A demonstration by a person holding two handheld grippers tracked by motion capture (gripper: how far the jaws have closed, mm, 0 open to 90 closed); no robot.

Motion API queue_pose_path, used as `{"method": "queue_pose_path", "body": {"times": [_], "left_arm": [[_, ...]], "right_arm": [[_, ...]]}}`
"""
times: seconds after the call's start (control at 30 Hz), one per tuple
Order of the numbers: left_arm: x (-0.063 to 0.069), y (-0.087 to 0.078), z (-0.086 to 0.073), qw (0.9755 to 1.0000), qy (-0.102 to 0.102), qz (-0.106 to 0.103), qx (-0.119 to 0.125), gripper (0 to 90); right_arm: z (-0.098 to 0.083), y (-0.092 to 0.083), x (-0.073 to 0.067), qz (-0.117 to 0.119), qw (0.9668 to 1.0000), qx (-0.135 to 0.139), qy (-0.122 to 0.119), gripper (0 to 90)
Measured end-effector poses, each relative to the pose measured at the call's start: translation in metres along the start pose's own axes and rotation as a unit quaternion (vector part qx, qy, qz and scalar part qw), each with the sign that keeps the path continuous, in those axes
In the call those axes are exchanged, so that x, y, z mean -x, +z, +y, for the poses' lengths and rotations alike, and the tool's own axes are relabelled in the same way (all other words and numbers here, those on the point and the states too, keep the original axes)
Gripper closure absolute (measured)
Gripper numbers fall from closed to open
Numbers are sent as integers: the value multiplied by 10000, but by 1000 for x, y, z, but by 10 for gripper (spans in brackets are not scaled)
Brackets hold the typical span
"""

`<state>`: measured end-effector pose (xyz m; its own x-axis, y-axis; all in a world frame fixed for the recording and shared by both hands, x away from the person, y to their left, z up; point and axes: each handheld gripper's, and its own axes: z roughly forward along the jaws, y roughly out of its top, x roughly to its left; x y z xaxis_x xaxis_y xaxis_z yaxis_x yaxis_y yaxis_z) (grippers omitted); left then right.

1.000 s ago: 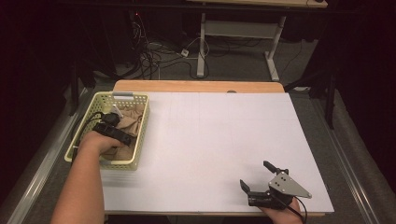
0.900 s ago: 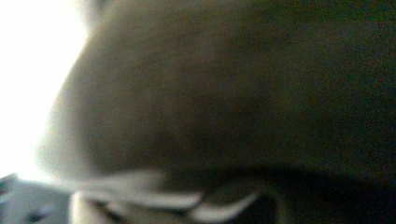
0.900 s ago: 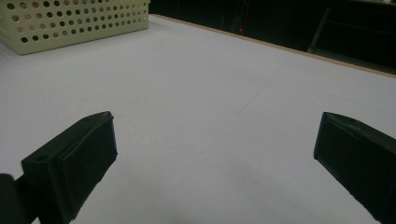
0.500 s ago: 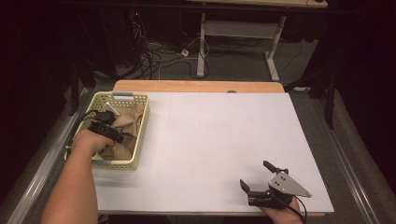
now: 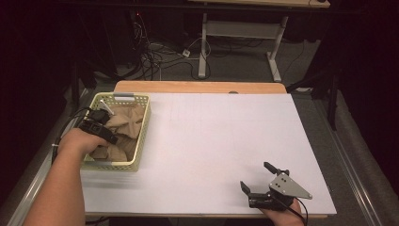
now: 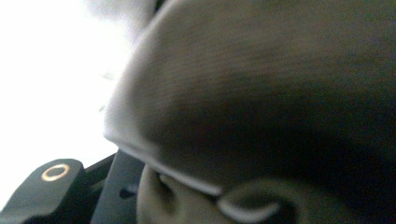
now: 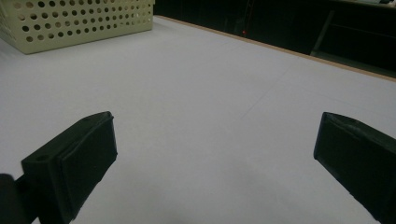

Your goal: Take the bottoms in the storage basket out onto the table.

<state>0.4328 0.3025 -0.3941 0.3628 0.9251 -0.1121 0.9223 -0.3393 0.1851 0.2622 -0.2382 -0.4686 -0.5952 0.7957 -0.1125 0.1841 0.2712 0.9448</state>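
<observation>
Moved: left gripper (image 5: 104,123) has just closed on brown cloth (image 5: 123,123) in the basket (image 5: 141,136), lifting slightly.
Left gripper view: cloth (image 6: 261,102) pinched close up.
Right gripper (image 5: 259,179): spread, empty, near right.

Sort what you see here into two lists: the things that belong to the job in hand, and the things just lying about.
In the job:
- left gripper, closed on the tan cloth
- yellow basket holding the cloth

Lying about:
- right gripper, jaws open, resting on the white table
- cables on the floor behind

dark room; cables (image 5: 155,56) on floor behind white table (image 5: 226,141).
</observation>
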Motion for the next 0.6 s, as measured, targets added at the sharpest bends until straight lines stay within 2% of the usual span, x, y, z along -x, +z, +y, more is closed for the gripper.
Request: {"method": "queue_pose_path", "body": {"times": [0.23, 0.37, 0.6], "left_arm": [[8, -22, 0, 9996, 217, 156, -16, 639], [11, -34, 1, 9991, 234, 339, -132, 639], [16, -51, 2, 9981, 254, 534, -163, 643]], "right_arm": [[1, -1, 0, -29, 10000, 11, 16, 3], [1, -1, 0, -27, 10000, 20, 15, 2], [2, -2, -1, -20, 10000, 21, -5, 3]]}}
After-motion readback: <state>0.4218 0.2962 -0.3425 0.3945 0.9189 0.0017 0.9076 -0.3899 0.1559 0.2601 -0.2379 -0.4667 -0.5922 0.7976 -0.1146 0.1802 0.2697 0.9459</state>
